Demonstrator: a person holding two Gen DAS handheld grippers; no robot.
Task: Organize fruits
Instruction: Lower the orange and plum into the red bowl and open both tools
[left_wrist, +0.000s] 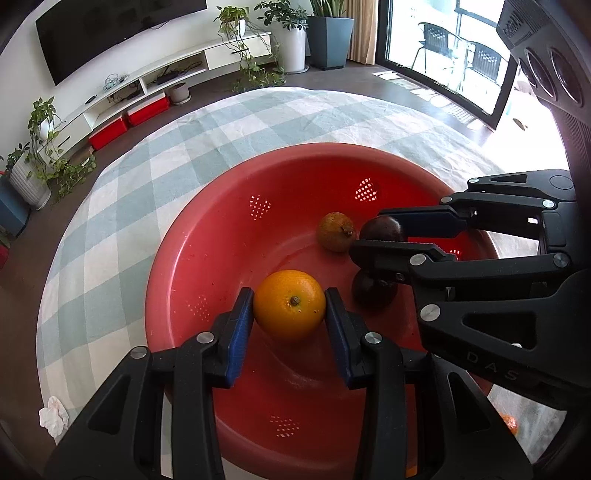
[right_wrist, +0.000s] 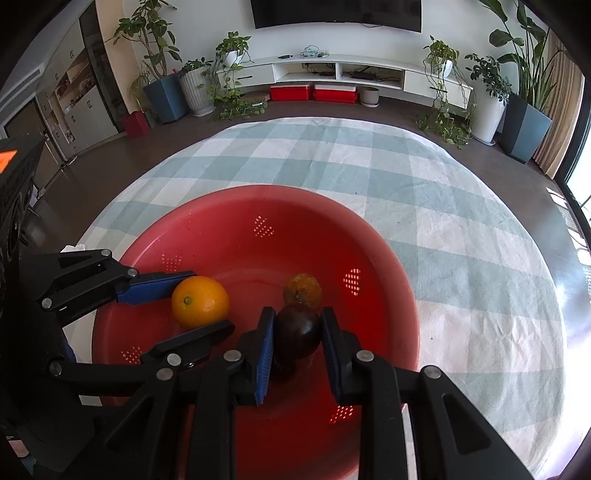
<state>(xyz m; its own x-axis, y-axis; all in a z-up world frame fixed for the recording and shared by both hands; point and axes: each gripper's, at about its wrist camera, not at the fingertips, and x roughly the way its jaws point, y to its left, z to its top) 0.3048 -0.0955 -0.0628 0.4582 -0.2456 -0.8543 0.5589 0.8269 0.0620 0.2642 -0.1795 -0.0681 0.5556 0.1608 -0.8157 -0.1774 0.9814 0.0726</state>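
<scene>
Left gripper (left_wrist: 289, 309): clamped on bright orange (left_wrist: 290, 305), blue pads touching both sides, stem end facing camera. Right gripper (right_wrist: 297, 334): clenched around dark purple fruit (right_wrist: 297, 332), held between its pads above bowl floor. Second dark fruit (left_wrist: 373, 292) lying under right gripper's fingers, just right of left fingertips. Brownish-yellow fruit (right_wrist: 302, 290) just beyond right fingertips, on bowl floor. Red perforated bowl (left_wrist: 221, 221) beneath both grippers, holding all four fruits. Green-and-white checked cloth (right_wrist: 424, 192) under bowl, creased, covering round surface. Crumpled white tissue (left_wrist: 53, 415) at cloth edge, far left of left fingers. Beyond: dark floor, white media shelf (right_wrist: 332, 72), red boxes (right_wrist: 314, 92), potted plants, wall television (right_wrist: 336, 13). Lettering "DAS" on right gripper body.
</scene>
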